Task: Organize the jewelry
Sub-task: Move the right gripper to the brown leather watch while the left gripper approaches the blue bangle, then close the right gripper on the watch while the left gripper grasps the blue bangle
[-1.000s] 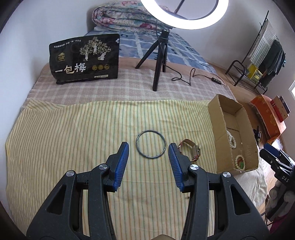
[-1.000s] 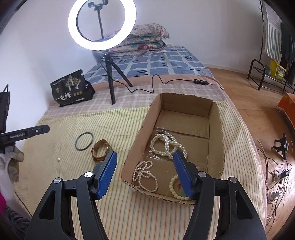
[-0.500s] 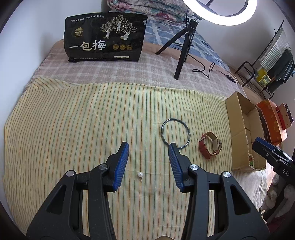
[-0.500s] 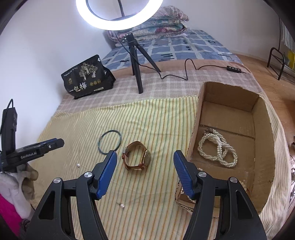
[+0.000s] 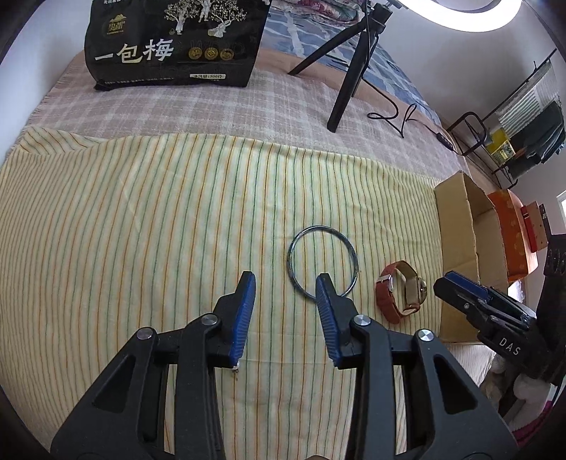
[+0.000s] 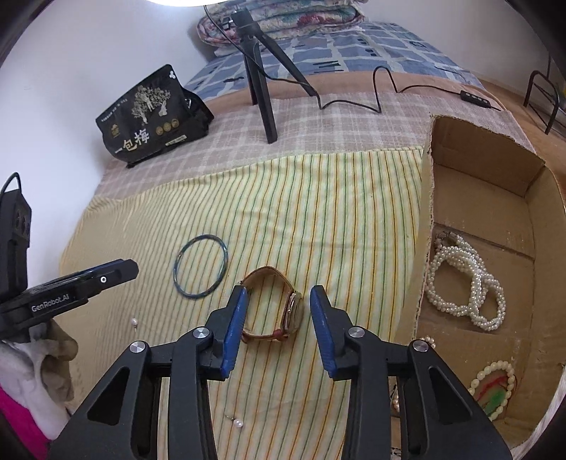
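Closing lately, right tongs (image 6: 277, 297) straddle the watch (image 6: 279, 308), pads not yet touching it. Left tongs (image 5: 284, 283), also narrowing and empty, hang above a pearl stud (image 5: 235, 368) beside their left pad. Lower squarely, pinch the strap, then carry to the cardboard box (image 6: 426, 226) at right.

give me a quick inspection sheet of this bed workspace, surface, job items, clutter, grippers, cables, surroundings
surface: striped yellow cloth laid over a checked blanket on a bed.
job's things: green bangle, brown-strap watch and two loose pearl earrings on the cloth; pearl strands and bead bracelet in the cardboard box.
clutter: black snack bag.
grippers: left hand-held gripper open over the cloth, jaws just closing, nothing gripped; right hand-held gripper open around the watch, jaws just closing, not pressing.
cables: ring-light cable across the blanket.
surroundings: tripod, folded quilts, metal rack.
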`<state>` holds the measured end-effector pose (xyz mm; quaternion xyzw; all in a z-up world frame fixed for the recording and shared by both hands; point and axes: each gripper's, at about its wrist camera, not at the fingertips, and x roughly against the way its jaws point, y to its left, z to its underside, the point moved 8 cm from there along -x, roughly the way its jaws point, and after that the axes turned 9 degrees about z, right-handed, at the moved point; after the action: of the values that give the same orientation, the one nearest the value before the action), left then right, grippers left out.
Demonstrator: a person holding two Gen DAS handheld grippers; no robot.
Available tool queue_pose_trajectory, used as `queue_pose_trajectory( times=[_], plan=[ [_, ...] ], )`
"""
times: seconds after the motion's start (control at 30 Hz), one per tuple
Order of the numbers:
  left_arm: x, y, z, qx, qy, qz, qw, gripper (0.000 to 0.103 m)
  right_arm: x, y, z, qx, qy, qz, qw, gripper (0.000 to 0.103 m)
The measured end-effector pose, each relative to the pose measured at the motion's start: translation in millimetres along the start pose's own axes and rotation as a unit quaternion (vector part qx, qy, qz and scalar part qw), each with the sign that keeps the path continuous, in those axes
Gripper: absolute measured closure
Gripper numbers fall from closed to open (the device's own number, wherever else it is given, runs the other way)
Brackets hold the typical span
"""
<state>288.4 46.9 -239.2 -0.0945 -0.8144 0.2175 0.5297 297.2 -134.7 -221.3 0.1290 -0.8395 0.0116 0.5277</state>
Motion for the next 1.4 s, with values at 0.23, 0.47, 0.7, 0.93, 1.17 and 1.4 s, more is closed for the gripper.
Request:
queue_pose_trajectory(
  times=[0.23,0.47,0.7,0.93,1.17,1.4],
  plan=[
    [-23.2,-2.1,-2.3,0.001,0.017,0.005,0.9998,0.073,-20.4,7.0,2.4,0.021,0.018,0.032,0.999,0.075],
    [-40.6,-4.1,-5.2,0.002,0.023,-0.001,0.9997,0.078,-35.4,6.2,6.9,0.031,0.033,0.052,0.998,0.079],
    [-57.7,2.2,-9.0,0.009,0.028,-0.014,0.9995,0.079,-43.1,6.6,8.8,0.049,0.040,0.067,0.996,0.081],
    [-63.7,7.7,-12.0,-0.005,0.023,-0.037,0.9990,0.095,-47.0,7.5,8.6,0.057,0.041,0.075,0.995,0.083],
    [-61.6,7.8,-11.2,-0.015,0.013,-0.050,0.9985,0.100,-47.5,7.2,7.7,0.066,0.033,0.089,0.993,0.092],
    [-56.3,7.7,-12.7,-0.011,0.007,-0.046,0.9988,0.101,-44.0,6.0,6.4,0.066,0.021,0.093,0.993,0.094]
  ],
)
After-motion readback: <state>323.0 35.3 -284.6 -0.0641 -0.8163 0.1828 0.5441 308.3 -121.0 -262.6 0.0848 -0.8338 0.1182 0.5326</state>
